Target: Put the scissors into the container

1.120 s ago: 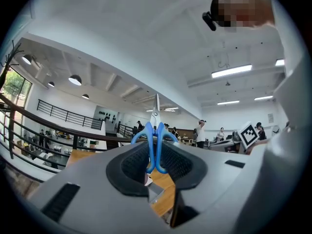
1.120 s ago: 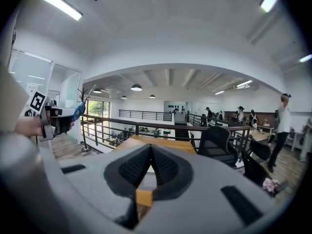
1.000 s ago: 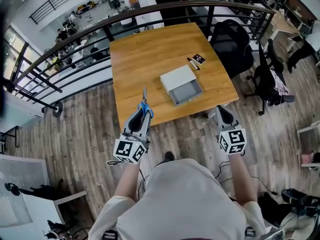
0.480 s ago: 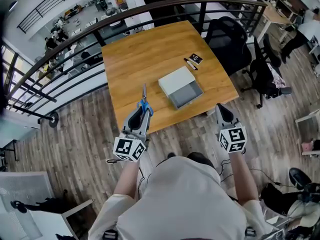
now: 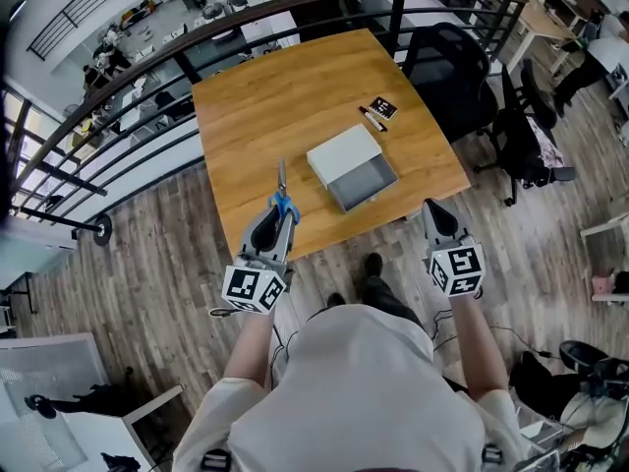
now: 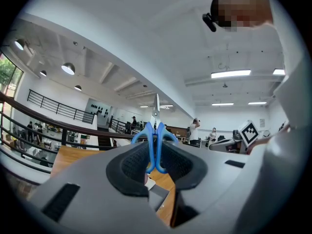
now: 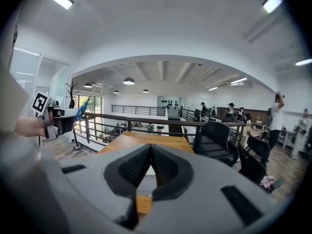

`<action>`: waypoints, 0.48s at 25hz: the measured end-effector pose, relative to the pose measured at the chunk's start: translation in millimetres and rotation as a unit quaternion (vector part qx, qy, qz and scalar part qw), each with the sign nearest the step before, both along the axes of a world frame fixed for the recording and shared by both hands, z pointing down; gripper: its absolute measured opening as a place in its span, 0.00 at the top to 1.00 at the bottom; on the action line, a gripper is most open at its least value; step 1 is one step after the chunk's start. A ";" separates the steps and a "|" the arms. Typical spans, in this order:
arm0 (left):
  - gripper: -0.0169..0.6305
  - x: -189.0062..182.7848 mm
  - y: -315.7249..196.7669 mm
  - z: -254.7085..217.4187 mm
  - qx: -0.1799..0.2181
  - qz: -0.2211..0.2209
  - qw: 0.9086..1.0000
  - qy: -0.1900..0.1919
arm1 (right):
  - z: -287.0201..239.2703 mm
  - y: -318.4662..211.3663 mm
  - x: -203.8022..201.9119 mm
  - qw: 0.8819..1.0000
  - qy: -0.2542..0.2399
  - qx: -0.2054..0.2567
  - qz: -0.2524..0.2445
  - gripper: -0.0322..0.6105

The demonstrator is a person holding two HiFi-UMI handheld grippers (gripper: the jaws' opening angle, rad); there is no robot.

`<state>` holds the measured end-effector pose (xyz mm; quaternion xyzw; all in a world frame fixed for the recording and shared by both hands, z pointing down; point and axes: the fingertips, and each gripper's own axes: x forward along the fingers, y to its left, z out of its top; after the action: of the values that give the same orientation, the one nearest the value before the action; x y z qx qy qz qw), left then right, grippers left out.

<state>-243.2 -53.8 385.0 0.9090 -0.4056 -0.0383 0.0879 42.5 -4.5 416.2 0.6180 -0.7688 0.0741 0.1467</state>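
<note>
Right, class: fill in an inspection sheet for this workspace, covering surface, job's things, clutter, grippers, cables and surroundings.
Surface: wooden table, mostly bare.
Job's things: scissors, blades pointing away; grey container open on the table.
Clutter: black card and marker beyond the container.
Grippers: left hand-held gripper shut on the scissors' handles; right hand-held gripper shut, empty.
Cables: thin lead beside the left hand-held gripper.
Surroundings: railing, office chairs, wood floor.

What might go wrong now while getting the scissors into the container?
The left gripper pinches the scissors only at the blue handles, so the long blades may swing or slip out. The container sits near the table edge; a tip catching its rim may shove it off.
</note>
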 end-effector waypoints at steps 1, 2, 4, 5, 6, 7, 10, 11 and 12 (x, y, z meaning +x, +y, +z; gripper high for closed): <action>0.86 3.6 -6.1 1.0 0.000 -0.003 1.000 0.000 | 1.0 -8.2 3.9 1.000 -0.002 0.000 -0.002 0.95; 0.86 8.4 -12.0 2.4 -0.001 -0.006 1.000 -0.001 | 3.1 -16.6 8.8 1.000 -0.004 0.000 -0.005 0.95; 0.86 18.7 -19.6 6.9 -0.005 -0.013 1.000 -0.004 | 10.6 -29.3 18.3 1.000 -0.010 -0.004 -0.011 0.95; 0.86 22.5 -21.1 9.0 -0.008 -0.017 1.000 -0.006 | 14.7 -33.0 21.8 1.000 -0.012 -0.007 -0.015 0.95; 0.86 25.4 -22.3 9.9 -0.009 -0.021 1.000 -0.006 | 17.8 -36.0 24.1 1.000 -0.014 -0.009 -0.019 0.95; 0.86 27.8 -24.3 9.5 -0.009 -0.025 1.000 -0.006 | 19.6 -39.5 25.8 1.000 -0.015 -0.011 -0.024 0.95; 0.86 36.8 -37.2 6.5 -0.002 -0.035 0.999 -0.009 | 22.2 -55.8 32.7 0.999 -0.016 -0.011 -0.037 0.95; 0.86 40.9 -42.7 6.8 -0.001 -0.038 0.999 -0.010 | 23.8 -62.5 36.8 0.999 -0.016 -0.011 -0.041 0.95; 0.86 45.2 -48.1 7.8 -0.001 -0.040 0.999 -0.010 | 25.7 -69.3 41.4 0.999 -0.015 -0.012 -0.044 0.95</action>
<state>-198.0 -101.9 392.8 0.8922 -0.4428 -0.0322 0.0827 83.8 -73.8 442.0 0.5803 -0.7967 0.0861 0.1452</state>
